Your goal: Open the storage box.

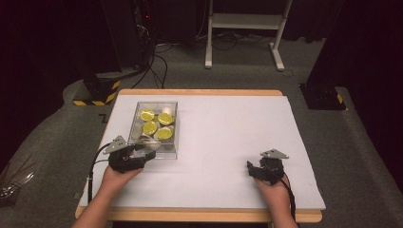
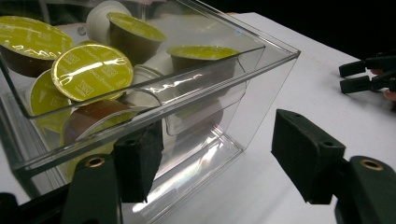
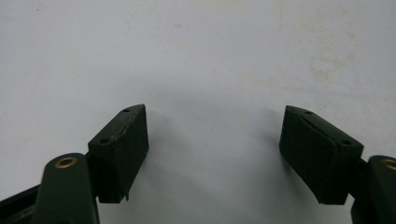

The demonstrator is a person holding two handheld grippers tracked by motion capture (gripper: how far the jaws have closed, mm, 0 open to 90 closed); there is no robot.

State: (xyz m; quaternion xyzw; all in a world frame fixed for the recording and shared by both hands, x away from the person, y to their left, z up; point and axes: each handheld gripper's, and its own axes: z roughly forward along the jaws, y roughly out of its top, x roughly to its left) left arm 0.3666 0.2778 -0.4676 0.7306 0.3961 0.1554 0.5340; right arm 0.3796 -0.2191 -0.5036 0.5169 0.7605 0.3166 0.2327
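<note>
Clear box point(image 2: 261, 70) partly cut off behind left tongs point(image 2: 219, 163).

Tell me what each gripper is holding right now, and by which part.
Nothing is held. The left gripper stands open at the clear box's near corner; the right gripper is open over bare table.

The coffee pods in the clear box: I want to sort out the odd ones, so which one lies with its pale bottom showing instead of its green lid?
The white-bottomed pod at the far end of the box; the others nearby show green foil lids.
</note>
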